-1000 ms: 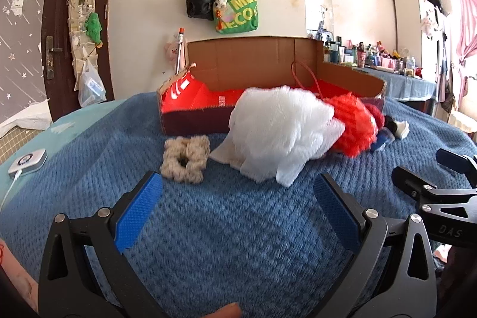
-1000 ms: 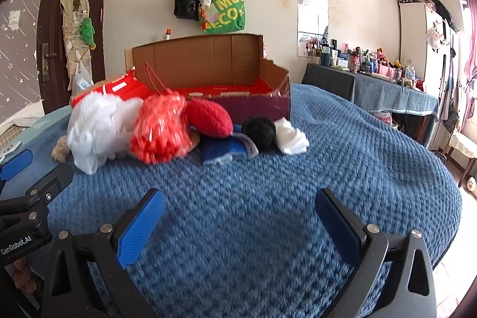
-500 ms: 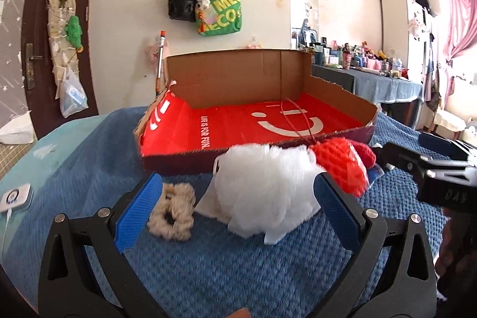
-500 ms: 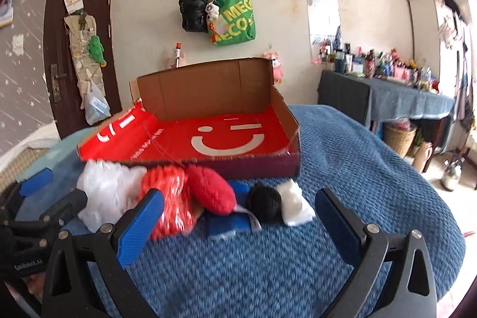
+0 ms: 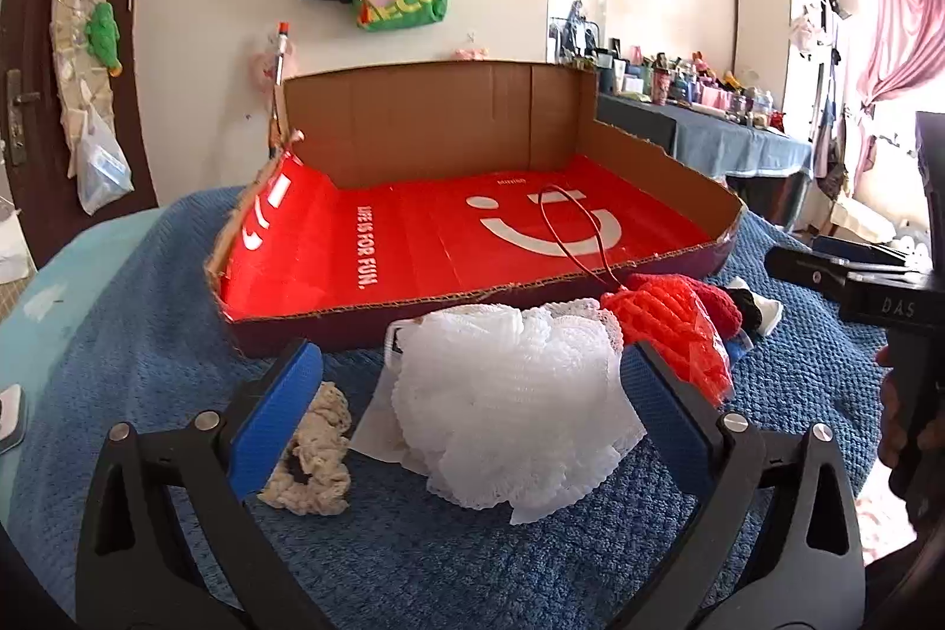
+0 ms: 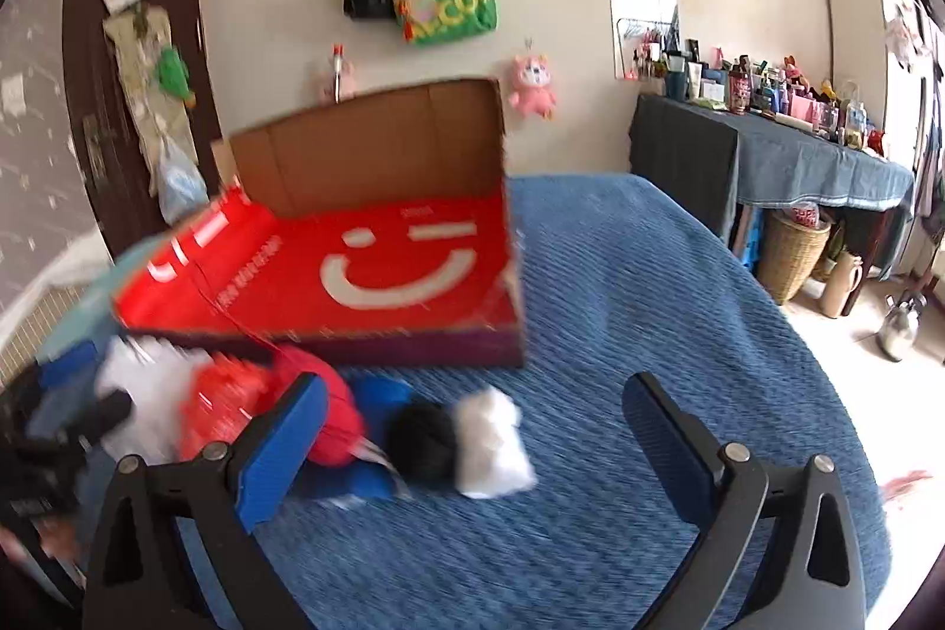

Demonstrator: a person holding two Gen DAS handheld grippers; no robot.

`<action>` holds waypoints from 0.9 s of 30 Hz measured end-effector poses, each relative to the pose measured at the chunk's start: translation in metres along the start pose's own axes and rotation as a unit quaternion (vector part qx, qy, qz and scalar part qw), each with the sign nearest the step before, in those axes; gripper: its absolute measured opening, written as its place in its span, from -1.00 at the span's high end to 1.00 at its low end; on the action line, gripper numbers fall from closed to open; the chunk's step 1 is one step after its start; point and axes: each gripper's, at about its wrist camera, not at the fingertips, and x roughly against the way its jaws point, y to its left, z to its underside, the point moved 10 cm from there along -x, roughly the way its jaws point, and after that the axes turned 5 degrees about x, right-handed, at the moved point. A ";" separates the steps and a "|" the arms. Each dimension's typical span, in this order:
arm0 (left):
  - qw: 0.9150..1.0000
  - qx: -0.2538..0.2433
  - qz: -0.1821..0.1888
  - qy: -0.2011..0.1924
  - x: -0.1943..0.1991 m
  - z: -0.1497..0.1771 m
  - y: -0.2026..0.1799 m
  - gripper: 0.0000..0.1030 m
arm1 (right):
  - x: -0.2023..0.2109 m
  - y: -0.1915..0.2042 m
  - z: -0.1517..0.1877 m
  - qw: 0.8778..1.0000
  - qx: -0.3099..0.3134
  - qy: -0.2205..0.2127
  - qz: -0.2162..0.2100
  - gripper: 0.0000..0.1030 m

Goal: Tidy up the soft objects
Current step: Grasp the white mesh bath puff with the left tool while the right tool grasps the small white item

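A white mesh bath puff (image 5: pixel 514 400) lies on the blue bedspread, in front of an open cardboard box with a red smiley floor (image 5: pixel 472 228). My left gripper (image 5: pixel 469 411) is open, its jaws on either side of the puff without touching it. A beige scrunchie (image 5: pixel 313 459) lies to its left. A red mesh puff (image 5: pixel 673 329) and a red knit item (image 5: pixel 714 302) lie to its right. My right gripper (image 6: pixel 469 435) is open and empty above a black pom (image 6: pixel 422 438) and a white soft piece (image 6: pixel 493 444); this view is blurred. The box (image 6: pixel 378 264) shows there too.
The bed (image 6: pixel 620 287) drops off at the right, where a wicker basket (image 6: pixel 788 255) and a cluttered dresser (image 6: pixel 768 128) stand. A door (image 5: pixel 35 57) is at the left. A blue soft item (image 6: pixel 366 476) lies under the red pieces.
Both grippers have risen and tilted down over the pile. The left has come closer, so the white puff now sits between its jaws. The right view swings and blurs.
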 end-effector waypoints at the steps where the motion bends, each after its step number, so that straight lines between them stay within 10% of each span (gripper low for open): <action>1: 1.000 0.000 0.002 0.002 -0.001 0.001 -0.001 -0.96 | -0.002 -0.004 0.003 1.000 0.010 0.011 0.004 -0.93; 13: 0.998 -0.023 0.036 0.035 -0.013 0.008 -0.026 -0.53 | -0.028 -0.006 0.025 0.993 0.088 0.077 0.005 -0.56; 20: 0.998 -0.009 0.055 0.039 -0.013 0.005 -0.025 -0.14 | -0.036 0.002 0.027 0.991 0.047 0.096 -0.083 0.66; 27: 0.997 0.005 0.074 0.038 -0.008 -0.002 -0.020 0.27 | -0.024 -0.012 0.034 0.992 0.005 0.092 -0.086 0.76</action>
